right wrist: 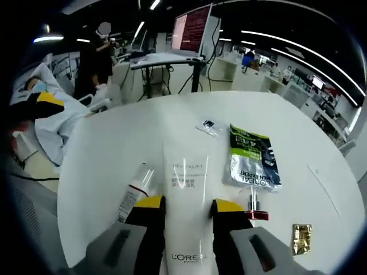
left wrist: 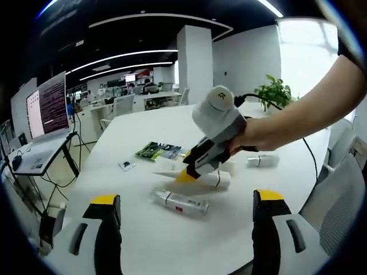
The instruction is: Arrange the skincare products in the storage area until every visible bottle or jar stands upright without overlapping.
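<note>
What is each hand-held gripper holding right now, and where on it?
The right hand-held gripper is closed on the lying white tube, around its lower body near the brand print. The left hand-held gripper is open, holding nothing.

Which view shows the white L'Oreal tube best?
The right gripper view: the white tube lies lengthwise between the right gripper jaws, its label readable. The left gripper view shows it smaller, partly hidden behind that gripper.

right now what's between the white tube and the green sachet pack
In the right gripper view, only bare white table lies between the white tube and the green sachet pack; further up sits a small clear packet.
</note>
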